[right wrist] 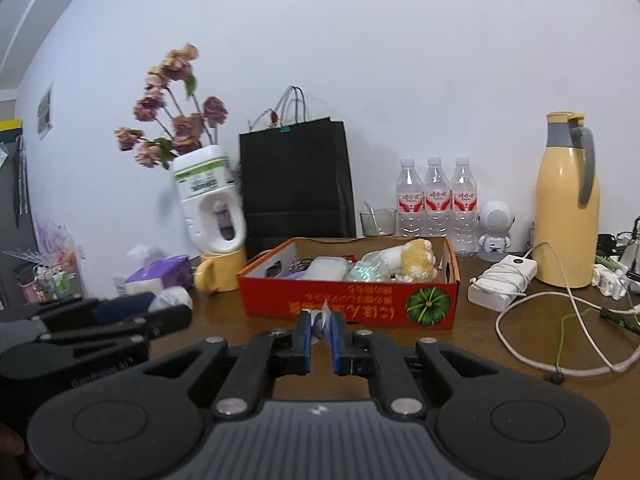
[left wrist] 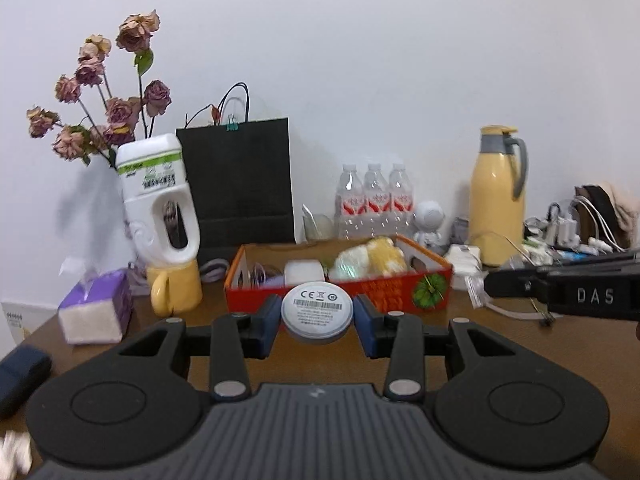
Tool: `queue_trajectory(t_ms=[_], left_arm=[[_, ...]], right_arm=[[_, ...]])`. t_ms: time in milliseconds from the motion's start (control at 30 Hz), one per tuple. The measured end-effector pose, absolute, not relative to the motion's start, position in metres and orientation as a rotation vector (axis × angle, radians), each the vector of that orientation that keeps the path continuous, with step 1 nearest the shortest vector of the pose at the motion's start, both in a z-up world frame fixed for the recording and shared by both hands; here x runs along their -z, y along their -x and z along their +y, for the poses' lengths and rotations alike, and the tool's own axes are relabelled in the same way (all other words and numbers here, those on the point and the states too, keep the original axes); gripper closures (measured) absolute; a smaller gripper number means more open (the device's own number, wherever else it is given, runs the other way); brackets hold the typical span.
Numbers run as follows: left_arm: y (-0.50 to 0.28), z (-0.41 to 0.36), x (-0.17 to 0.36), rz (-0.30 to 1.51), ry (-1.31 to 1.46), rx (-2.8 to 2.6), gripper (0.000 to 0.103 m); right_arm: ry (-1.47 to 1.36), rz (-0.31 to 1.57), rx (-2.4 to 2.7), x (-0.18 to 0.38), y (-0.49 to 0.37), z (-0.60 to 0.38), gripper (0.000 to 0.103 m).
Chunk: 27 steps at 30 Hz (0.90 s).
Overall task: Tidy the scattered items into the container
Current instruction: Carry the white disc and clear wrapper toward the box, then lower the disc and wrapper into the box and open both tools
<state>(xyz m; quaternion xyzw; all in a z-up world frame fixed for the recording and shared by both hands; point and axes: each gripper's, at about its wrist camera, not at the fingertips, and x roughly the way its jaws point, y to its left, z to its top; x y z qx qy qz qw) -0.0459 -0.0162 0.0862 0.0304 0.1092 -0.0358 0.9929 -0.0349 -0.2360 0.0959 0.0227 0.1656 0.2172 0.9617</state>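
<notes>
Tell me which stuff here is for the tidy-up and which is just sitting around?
For tidying: round white disc in left gripper; small clear packet in right gripper; red box.

Just sitting: yellow flask, water bottles, black bag.

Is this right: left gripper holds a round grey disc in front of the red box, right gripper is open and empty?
Not quite. The right gripper is not open and empty: the right wrist view shows it shut on a small clear packet. The rest holds: in the left wrist view the left gripper holds the round grey disc in front of the red box.
</notes>
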Motion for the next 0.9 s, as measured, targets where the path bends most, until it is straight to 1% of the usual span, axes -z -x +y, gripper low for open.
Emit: queue_trajectory(t_ms=[333,433,533,667,900], left_arm=[[-0.099,0.0,-0.119,0.223,-0.016,0.049,0.063],[-0.127,0.005,-0.121,0.245,-0.03,0.032,0.062],[-0.148,0.007,-0.115,0.281,-0.047,0.03,0.062],[-0.19,0.015,-0.105,0.447,-0.023,0.066,0.062],[-0.251,0.035,-0.092,0.748,-0.02,0.122,0.062]], right_arm=[[-0.031,0.357,-0.406,-0.121,-0.109,-0.217,0.094],[-0.006,0.348,-0.388,-0.128,-0.141,-0.213,0.094],[-0.001,0.378,-0.396,-0.127,-0.169,-0.212,0.094],[0.02,0.474,-0.41,-0.116,-0.212,-0.209,0.094],[0.013,0.756,-0.423,-0.089,-0.286,-0.212,0.094]])
